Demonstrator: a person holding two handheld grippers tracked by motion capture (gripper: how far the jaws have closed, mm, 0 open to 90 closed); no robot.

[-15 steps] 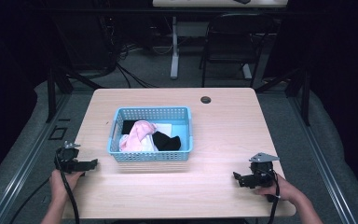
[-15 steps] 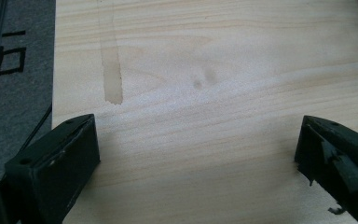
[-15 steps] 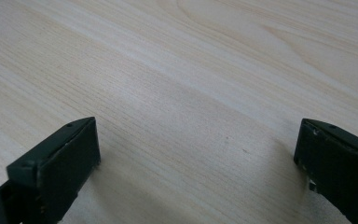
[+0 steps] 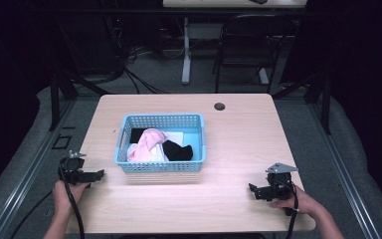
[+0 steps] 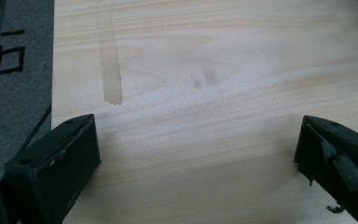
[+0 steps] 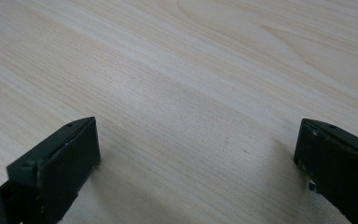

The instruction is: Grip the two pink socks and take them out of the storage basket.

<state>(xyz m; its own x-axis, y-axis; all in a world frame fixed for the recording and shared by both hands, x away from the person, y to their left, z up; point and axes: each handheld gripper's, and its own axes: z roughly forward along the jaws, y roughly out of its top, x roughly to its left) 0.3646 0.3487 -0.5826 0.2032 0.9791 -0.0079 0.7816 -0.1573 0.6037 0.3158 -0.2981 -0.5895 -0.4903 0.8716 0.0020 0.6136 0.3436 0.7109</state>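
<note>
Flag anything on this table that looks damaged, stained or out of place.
A long brownish streak stains the table ahead of the left gripper, beside two small dark spots. That gripper's jaw on the view's right has a chipped, ragged edge. The clothes in the blue basket lie crumpled, not folded.

A basket of clothes sits mid-table, a tool left, another right

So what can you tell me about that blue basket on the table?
The blue basket is a light blue rectangular tray that looks like plastic, with walls full of small holes. It sits flat and upright on the wooden table, a bit left of the middle. Inside lie a pink cloth, a black cloth and something white. Neither gripper touches it.
</note>
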